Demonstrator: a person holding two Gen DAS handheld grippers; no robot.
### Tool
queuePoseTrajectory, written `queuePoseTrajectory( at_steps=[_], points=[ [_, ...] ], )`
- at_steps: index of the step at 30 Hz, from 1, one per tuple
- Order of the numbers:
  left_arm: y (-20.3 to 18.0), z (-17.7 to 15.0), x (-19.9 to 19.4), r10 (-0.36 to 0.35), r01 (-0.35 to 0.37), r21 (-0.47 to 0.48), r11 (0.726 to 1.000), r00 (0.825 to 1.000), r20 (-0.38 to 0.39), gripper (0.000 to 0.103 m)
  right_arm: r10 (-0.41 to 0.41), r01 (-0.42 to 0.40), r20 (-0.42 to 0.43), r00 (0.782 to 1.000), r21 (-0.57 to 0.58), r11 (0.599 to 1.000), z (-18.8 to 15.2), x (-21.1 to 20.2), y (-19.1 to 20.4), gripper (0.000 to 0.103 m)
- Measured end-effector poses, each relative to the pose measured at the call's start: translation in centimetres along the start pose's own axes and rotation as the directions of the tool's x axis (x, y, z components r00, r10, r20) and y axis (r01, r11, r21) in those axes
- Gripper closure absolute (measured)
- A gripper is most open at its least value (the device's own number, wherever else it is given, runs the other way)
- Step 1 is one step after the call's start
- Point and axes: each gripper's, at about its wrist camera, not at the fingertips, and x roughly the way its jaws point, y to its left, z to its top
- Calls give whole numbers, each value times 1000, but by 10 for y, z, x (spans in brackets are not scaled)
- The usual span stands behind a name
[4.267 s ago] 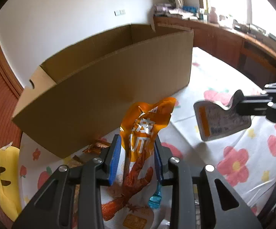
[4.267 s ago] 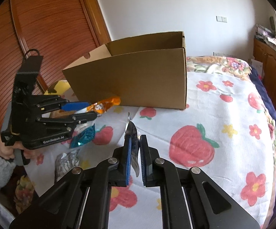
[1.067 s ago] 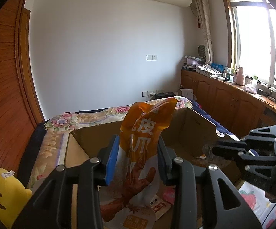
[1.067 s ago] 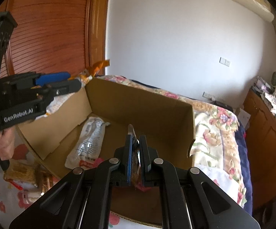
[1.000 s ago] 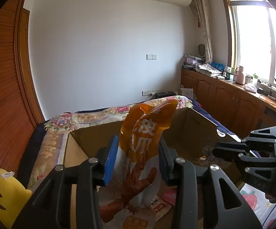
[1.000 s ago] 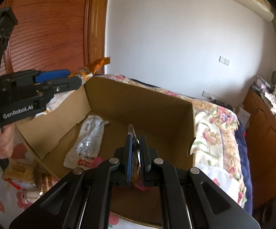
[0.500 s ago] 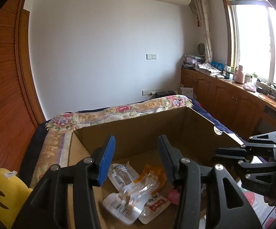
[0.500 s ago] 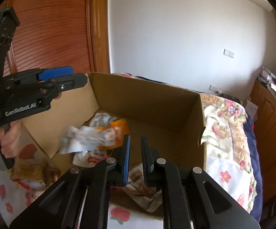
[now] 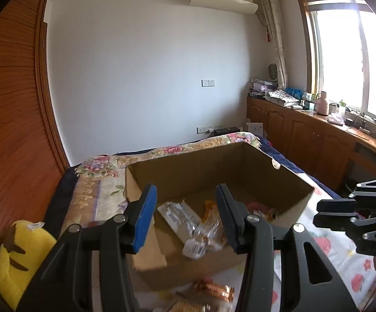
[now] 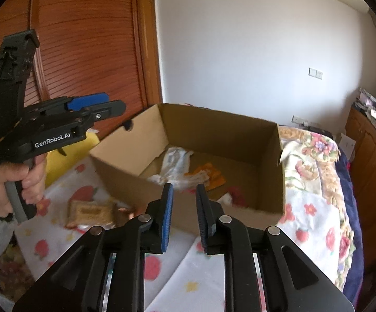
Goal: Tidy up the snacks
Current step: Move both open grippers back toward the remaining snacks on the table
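Observation:
An open cardboard box (image 9: 239,166) (image 10: 213,132) stands on the flowered cloth. Inside lie an orange and clear snack bag (image 9: 208,230) (image 10: 206,175), a white packet (image 9: 176,212) (image 10: 173,160) and a small red packet (image 10: 236,192). My left gripper (image 9: 186,217) (image 10: 110,105) hovers at the box's near wall, open and empty. My right gripper (image 10: 184,214) sits in front of the box's near side, its jaws opening with nothing between them; in the left wrist view it shows at the right edge (image 9: 354,208).
More snack packets lie on the cloth outside the box: a tan cracker pack (image 10: 90,210) and shiny copper wrappers (image 9: 213,290). A yellow plush (image 9: 16,254) sits at the left. A person's hand (image 10: 8,179) holds the left gripper. Wooden cabinets (image 9: 304,140) line the right wall.
The left gripper let go of the orange bag, which now lies in the box. The right gripper released its small packet into the box. Both grippers have drawn back from the box.

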Motion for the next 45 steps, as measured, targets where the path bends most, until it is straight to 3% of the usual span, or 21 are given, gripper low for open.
queuePoseTrajectory(
  at_steps=[8,13,30,45],
  points=[
    [4,-25,-33,6,-6,12,1000,1000,-17,54,1,0,-6,1000,22,1000,-25,-29,24,81],
    [4,-50,-43,12,-12,14,1000,999,-35,53,3,-1,-27,1000,60,998,-48,-34,36,72],
    [15,-140,-47,38,-45,-50,998,989,-141,52,84,-75,-138,987,66,995,-133,-15,82,68],
    [16,-170,-48,61,-69,-40,997,984,-170,51,124,-98,-194,973,138,986,-168,1,86,67]
  ],
)
